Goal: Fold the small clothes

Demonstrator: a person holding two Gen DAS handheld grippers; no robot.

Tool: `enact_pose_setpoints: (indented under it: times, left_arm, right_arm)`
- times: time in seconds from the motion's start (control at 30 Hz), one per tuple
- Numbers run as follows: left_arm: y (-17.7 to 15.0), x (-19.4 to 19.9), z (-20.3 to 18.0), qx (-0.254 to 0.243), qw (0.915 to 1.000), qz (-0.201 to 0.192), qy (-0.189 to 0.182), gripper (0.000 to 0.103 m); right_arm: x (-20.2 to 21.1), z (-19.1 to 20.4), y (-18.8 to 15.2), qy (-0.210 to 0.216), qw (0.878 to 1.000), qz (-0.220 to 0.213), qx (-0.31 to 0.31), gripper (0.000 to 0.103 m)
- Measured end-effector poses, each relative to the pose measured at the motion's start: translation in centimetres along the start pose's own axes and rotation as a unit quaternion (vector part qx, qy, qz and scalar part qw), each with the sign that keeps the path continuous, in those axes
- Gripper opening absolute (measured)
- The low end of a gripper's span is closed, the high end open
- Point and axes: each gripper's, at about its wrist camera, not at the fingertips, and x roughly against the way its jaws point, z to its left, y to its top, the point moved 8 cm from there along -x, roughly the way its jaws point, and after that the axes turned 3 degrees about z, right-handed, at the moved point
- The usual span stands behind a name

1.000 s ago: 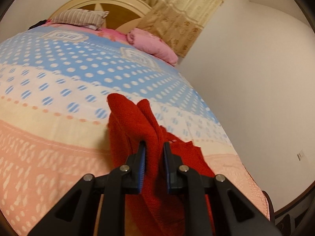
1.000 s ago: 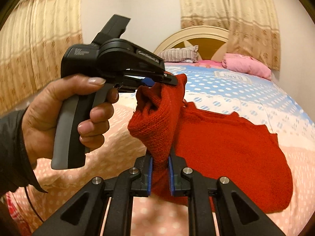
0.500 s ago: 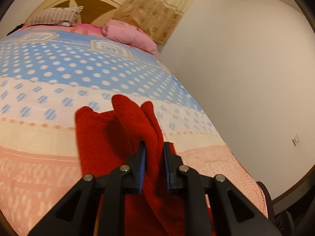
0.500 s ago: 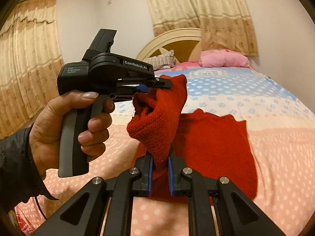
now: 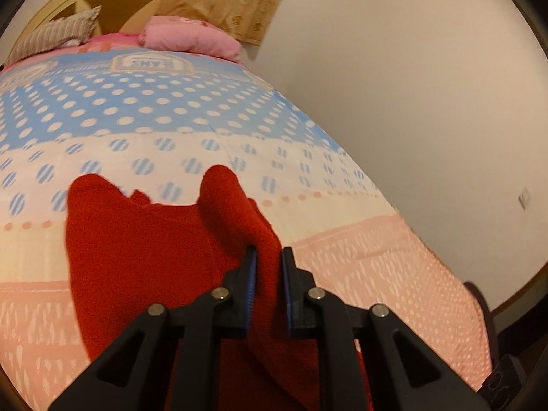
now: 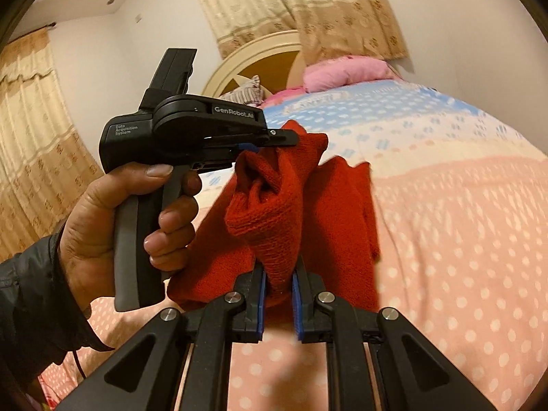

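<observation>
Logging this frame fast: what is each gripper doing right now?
Left gripper: shut on the red sweater.
Right gripper: shut on the same red sweater.

A bed covered by a polka-dot quilt (image 5: 144, 116) banded in blue, cream and peach filled most of both views. A pink pillow (image 5: 191, 37) and a striped grey pillow (image 5: 51, 34) lay at its head, against an arched cream wooden headboard (image 6: 253, 58). Beige patterned curtains (image 6: 308, 3) hung behind the headboard. A plain white wall (image 5: 411, 85) ran alongside the bed and carried a small wall socket (image 5: 524, 200).
</observation>
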Motion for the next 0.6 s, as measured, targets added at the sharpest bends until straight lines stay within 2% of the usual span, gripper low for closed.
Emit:
enact_pose_setpoints:
  times: [0.1, 0.2, 0.23, 0.27, 0.33, 0.37, 0.4, 0.43, 0.47, 0.5, 0.6]
  left_arm:
    - [-0.3, 0.1, -1.5, -0.04, 0.9991, -0.005, 0.013, 0.015]
    - [-0.7, 1.5, -2.6, -0.086, 0.9946, -0.028, 0.051, 0.021]
    - [-1.1, 2.5, -2.9, -0.101, 0.9926, -0.035, 0.056, 0.031]
    - [-1.3, 3.1, -2.7, -0.108, 0.991, -0.039, 0.068, 0.045]
    - [-1.8, 4.4, -1.8, -0.121, 0.9868, -0.05, 0.095, 0.052]
    - [-2.3, 5.0, -1.4, -0.127, 0.9858, -0.051, 0.097, 0.052]
    - [-2.8, 5.3, -0.9, -0.13, 0.9849, -0.047, 0.104, 0.052]
    - [-3.6, 5.6, 0.1, -0.134, 0.9823, -0.04, 0.125, 0.052]
    - [-3.9, 5.5, 0.8, -0.135, 0.9814, -0.035, 0.132, 0.052]
    - [-4.6, 5.5, 1.3, -0.136, 0.9812, -0.031, 0.134, 0.052]
    - [-7.2, 5.0, 3.4, -0.138, 0.9776, -0.003, 0.159, 0.052]
  right_arm:
    - [0.2, -1.3, -0.7, -0.008, 1.0, 0.008, -0.02, 0.012]
    - [0.3, -2.6, -1.5, -0.011, 0.999, 0.018, -0.047, 0.012]
    - [0.4, -3.0, -1.7, -0.009, 0.998, 0.02, -0.055, 0.012]
    - [0.5, -3.1, -1.8, -0.006, 0.998, 0.021, -0.061, 0.012]
    - [0.6, -3.3, -1.9, -0.003, 0.998, 0.024, -0.066, 0.014]
    - [0.7, -3.4, -1.9, -0.002, 0.997, 0.023, -0.071, 0.019]
    - [0.8, -3.6, -2.0, -0.005, 0.997, 0.023, -0.076, 0.031]
    - [1.0, -3.9, -2.0, -0.01, 0.996, 0.023, -0.081, 0.038]
    - [1.4, -4.3, -2.0, -0.016, 0.996, 0.017, -0.088, 0.052]
    - [2.1, -4.7, -1.9, -0.028, 0.995, 0.006, -0.093, 0.055]
    - [4.2, -4.9, -0.4, -0.064, 0.994, -0.037, -0.083, 0.055]
